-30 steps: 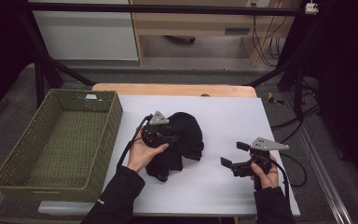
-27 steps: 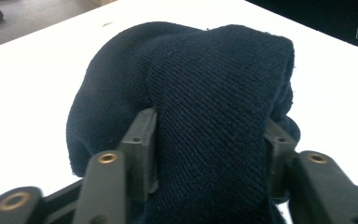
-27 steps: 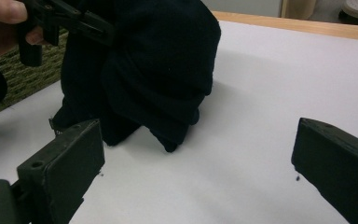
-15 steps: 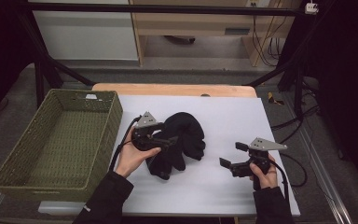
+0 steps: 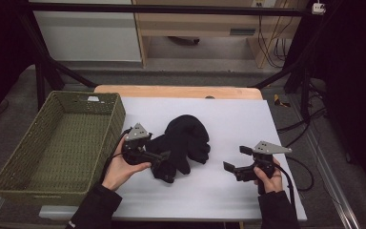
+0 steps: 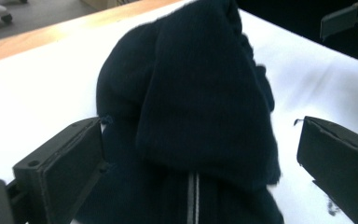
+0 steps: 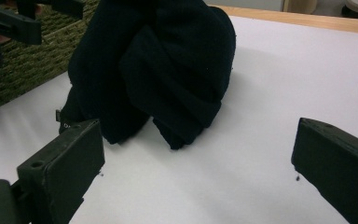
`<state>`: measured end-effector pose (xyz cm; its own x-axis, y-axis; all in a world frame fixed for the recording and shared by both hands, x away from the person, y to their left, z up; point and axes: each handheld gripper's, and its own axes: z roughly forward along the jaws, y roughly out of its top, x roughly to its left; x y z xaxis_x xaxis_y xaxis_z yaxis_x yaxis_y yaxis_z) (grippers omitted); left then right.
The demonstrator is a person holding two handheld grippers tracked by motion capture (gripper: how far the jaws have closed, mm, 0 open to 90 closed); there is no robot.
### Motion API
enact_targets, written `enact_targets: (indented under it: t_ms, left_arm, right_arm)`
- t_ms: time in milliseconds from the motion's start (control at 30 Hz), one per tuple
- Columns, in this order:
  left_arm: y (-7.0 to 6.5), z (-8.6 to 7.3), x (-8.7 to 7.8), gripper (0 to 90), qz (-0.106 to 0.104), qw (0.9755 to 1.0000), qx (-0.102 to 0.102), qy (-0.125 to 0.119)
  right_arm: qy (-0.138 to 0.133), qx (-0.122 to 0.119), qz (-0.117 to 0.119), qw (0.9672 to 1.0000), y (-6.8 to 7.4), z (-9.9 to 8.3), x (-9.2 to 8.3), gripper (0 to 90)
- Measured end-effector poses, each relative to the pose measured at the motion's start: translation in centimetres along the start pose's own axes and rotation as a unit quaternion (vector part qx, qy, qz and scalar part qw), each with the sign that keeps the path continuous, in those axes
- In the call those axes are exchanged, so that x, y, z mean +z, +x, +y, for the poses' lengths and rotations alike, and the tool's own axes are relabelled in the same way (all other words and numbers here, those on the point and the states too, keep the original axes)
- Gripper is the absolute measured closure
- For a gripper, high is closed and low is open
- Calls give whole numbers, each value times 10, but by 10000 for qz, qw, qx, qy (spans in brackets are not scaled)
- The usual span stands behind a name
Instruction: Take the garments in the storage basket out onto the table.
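A black knitted garment (image 5: pixel 187 139) lies bunched in the middle of the white table (image 5: pixel 238 119). My left gripper (image 5: pixel 162 156) points right at the garment's left end. Its jaws have just been opening and now stand wide in the left gripper view (image 6: pixel 200 125). The dark ribbed fabric (image 6: pixel 200 93) lies between them, and the pads are clear of it. My right gripper (image 5: pixel 236 159) is open a short way to the right of the garment, with nothing between its jaws. In the right gripper view (image 7: pixel 199 125) the garment (image 7: pixel 168 65) sits ahead on the white surface.
A green woven basket (image 5: pixel 119 112) stands at the table's left edge, close behind my left hand, and its wall (image 7: pixel 23 79) shows in the right gripper view. A wooden strip (image 5: pixel 181 91) runs along the far edge. Bare white surface lies to the right and front.
My left hand has drawn back to the left, toward the basket, and its jaws have opened and let go of the garment. The right hand has kept still.
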<state>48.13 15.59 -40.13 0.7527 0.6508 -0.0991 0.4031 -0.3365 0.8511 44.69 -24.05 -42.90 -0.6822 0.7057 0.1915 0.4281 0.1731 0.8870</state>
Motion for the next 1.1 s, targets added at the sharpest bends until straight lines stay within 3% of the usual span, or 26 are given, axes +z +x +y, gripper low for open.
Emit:
enact_targets:
  t_ms: [267, 433, 533, 1100]
  left_arm:
    - [-1, -17, -11, 2, 74, 10000, -36, -40]
    - [1, -30, -14, 3, 199, 9996, -159, -90]
    - [1, -36, -13, 3, 158, 9995, -236, -113]
    - [0, -48, -3, 64, 164, 9995, -214, 153]
  right_arm:
    - [35, -3, 9, 10000, 1, -1, 3, 26]
    - [64, -14, 7, 10000, 2, -2, 5, 26]
    - [100, -23, 24, 9999, 3, -2, 6, 26]
    - [244, -124, 82, 9996, 12, -3, 19, 26]
